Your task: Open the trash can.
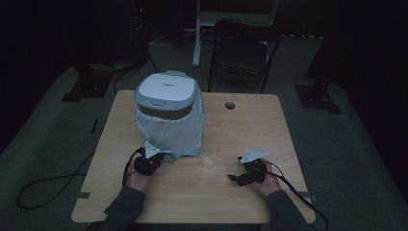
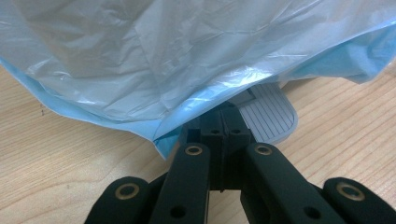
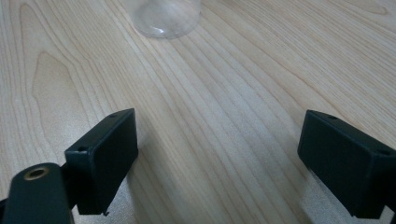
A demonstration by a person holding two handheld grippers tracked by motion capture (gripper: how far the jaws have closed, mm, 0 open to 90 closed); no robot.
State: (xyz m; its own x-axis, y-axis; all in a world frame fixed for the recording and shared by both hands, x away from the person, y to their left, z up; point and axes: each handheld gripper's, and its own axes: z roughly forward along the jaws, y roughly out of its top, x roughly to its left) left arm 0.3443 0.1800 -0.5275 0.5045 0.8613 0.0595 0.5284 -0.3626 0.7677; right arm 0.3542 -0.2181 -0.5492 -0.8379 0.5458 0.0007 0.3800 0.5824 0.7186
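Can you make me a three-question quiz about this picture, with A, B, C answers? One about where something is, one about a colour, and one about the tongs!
1. Where is the clear cup?
A. On the table, between the two hands
B. On top of the bin
C. On the chair

2. What colour is the bin's lid?
A. Red
B. White and grey
C. Green

3. How are the left tongs?
A. Wide open
B. Shut
C. Holding the cup

Answers: 1 A, the cup stands on the wooden table between the left tongs and the right tongs. 2 B, the lid looks white with a grey rim. 3 B, the left gripper view shows the jaws pressed together by the bin's foot pedal, under the blue bag.
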